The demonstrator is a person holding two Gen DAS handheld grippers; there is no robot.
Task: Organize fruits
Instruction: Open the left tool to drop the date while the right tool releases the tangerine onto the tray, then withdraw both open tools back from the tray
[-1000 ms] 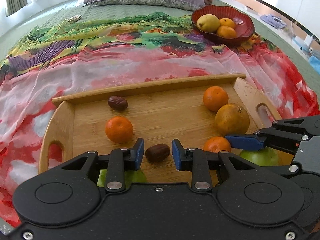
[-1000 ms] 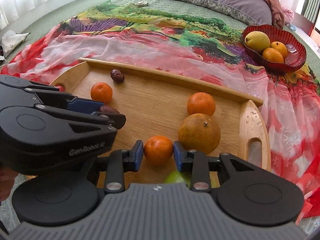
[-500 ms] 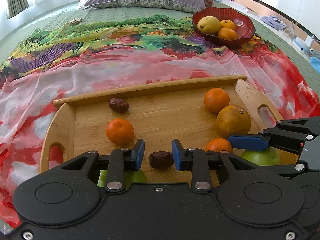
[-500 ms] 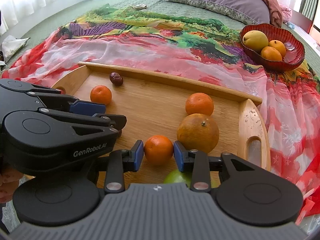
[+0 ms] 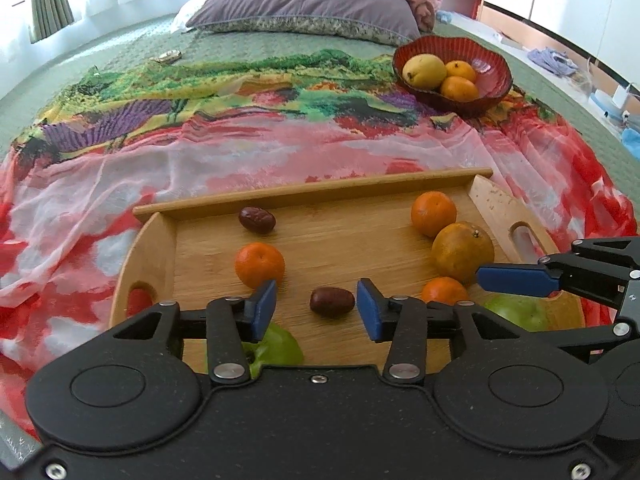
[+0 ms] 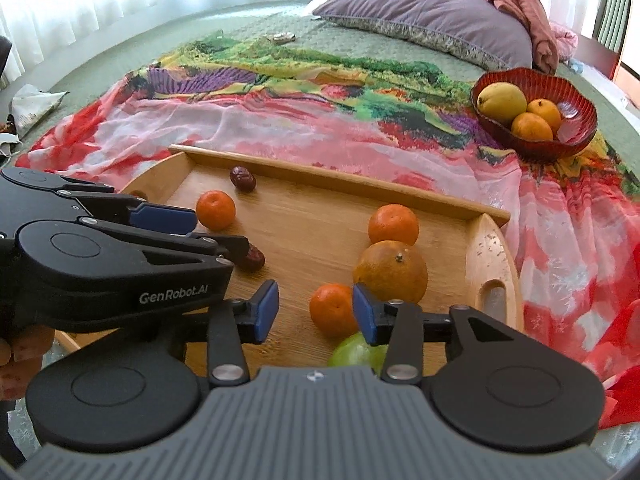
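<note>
My left gripper [image 5: 316, 306] stands wide open around a dark date [image 5: 332, 302] on the wooden tray [image 5: 154, 248], pads clear. My right gripper [image 6: 316, 312] gapes too; a small tangerine [image 6: 333, 310] sits beside its right pad, possibly touching.

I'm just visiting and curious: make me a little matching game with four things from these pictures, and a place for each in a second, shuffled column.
Things:
1. near date
2. far date
3. yellow pear
4. large orange

Places:
A. in the red bowl
B. between the open fingers of the left gripper
C. by the far rim of the wooden tray, left part
D. on the tray's right side, next to a tangerine

Pairs: 1-B, 2-C, 3-A, 4-D
</note>
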